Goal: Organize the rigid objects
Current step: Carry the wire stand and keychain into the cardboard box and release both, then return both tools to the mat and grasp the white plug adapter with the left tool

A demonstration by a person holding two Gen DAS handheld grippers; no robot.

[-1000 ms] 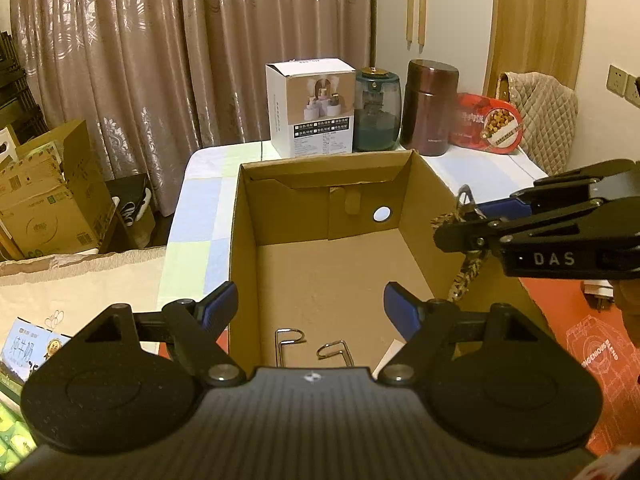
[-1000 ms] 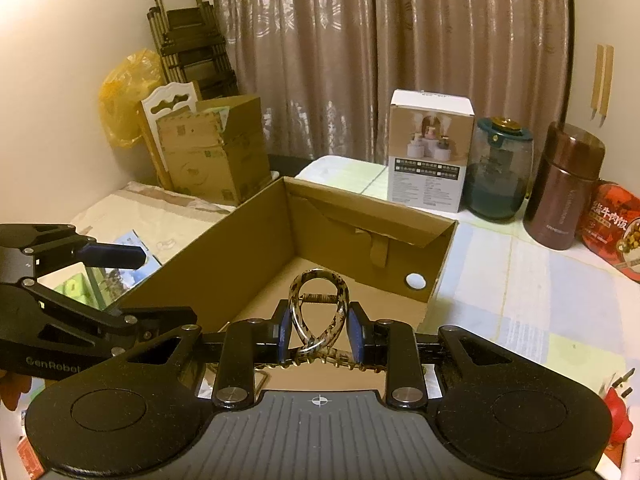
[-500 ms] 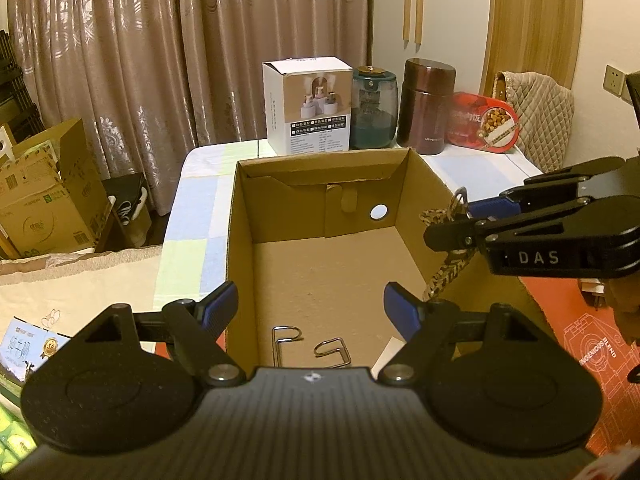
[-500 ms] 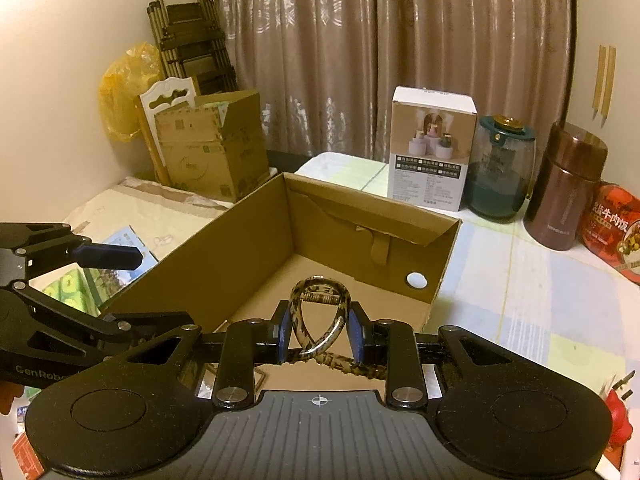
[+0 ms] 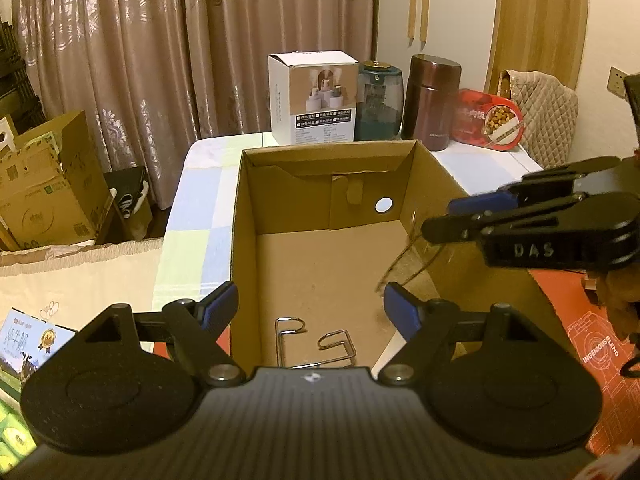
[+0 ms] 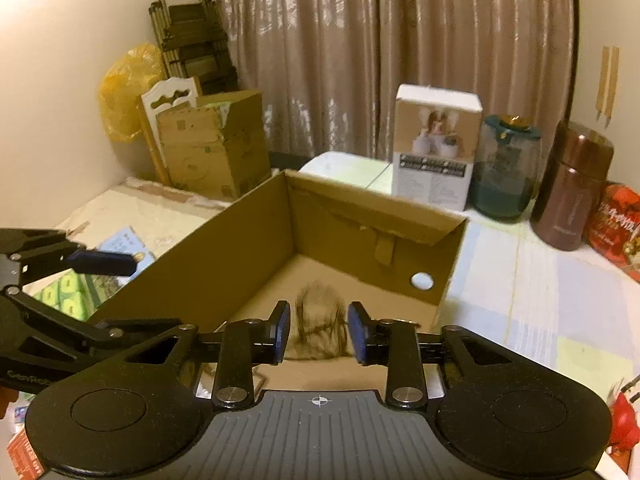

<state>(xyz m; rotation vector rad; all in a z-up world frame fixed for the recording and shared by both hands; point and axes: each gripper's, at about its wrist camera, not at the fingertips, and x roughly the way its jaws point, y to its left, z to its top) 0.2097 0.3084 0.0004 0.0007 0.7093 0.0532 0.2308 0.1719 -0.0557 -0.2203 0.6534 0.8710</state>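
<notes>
Step in hand: dropping the patterned hair clip [image 6: 320, 326] into the cardboard box [image 5: 244, 240].

Right gripper [image 6: 319, 334] poised above the box's right wall, tilted down toward the floor of the box. Jaws just been opening; blue pads now clear of the clip on both sides, so clip released. Clip seen only as a brown motion-blurred smear between and just below the pads, apparently falling toward the right side of the box floor. Whether it has landed: cannot tell.

Left gripper [image 5: 310, 306] parked over the box's near edge, jaws standing apart, nothing between them.

Already in the box: two bent wire hooks [image 5: 316, 340], lying near the near wall.

Notes for doing the release well:
- Hold the right gripper steady over the box interior until the clip has settled; no sideways swing while opening, or the clip may catch a pad and be flicked against the right wall.
- Open wide enough to free the clip's loop entirely.
- Withdraw upward, clear of the wall edge.
- Keep the left gripper out of the drop path.
</notes>
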